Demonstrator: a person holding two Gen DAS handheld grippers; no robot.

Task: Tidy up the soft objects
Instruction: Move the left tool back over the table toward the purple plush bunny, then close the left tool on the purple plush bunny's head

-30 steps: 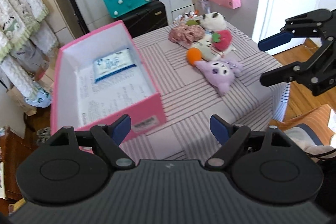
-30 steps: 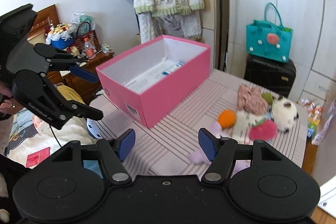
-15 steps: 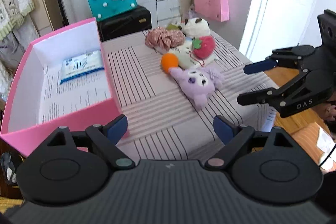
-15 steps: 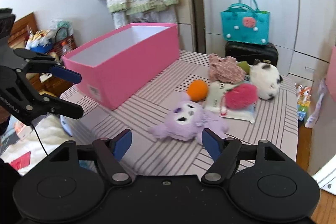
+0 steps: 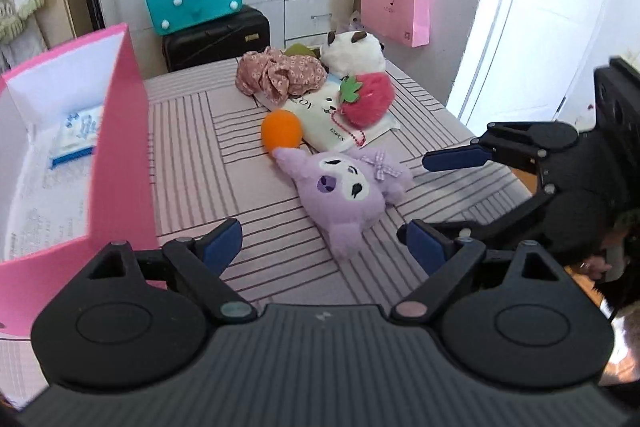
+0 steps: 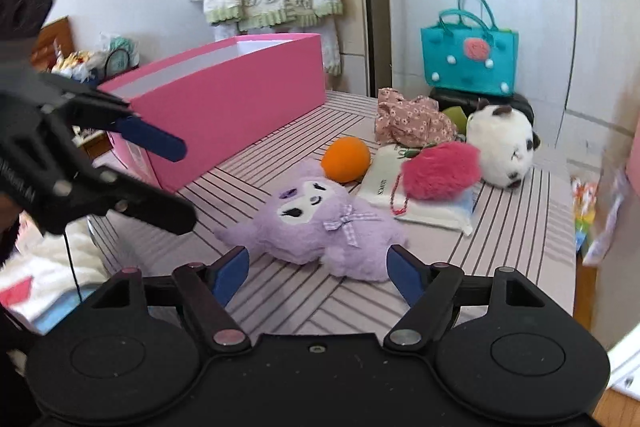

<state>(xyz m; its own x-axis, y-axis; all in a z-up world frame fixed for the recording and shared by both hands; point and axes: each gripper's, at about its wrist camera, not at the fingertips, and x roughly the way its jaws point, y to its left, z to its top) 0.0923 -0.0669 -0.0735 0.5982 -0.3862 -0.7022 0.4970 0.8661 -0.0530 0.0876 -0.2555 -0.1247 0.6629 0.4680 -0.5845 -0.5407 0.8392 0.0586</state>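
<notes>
Left tool (image 5: 322,247) and right tool (image 6: 318,269): both released, nothing between the blue pads, jaws just opened wider over the last second. Both lower and closer to the bench (image 5: 192,147) than a second ago, now converging on the purple plush (image 6: 320,223) from opposite sides. Purple plush: nearest item, lying flat on the striped cloth, just ahead of the right tool and framed by its jaws but not yet touched; in the left wrist view, between the left tool and the right tool, clear of both. Reading of the change: approach phase nearly complete, jaws pre-set for a wide, compressible body; grasp not yet made. Beyond the plush: orange ball (image 5: 281,129) touching the plush's upper tip, then a white packet (image 5: 320,119) carrying a red strawberry plush (image 5: 368,99). Further back: floral fabric bundle (image 5: 276,75) and panda plush (image 5: 354,57), close together at the far edge. Pink box (image 6: 224,99): open-topped, on the bench beside the cluster, holding only a blue-and-white packet (image 5: 78,129) on printed paper; probable destination for the soft items. No soft toy yet in the box; sorting judged to be at its first pick. Risk: loose limbs of the plush slipping from a shallow pinch.
</notes>
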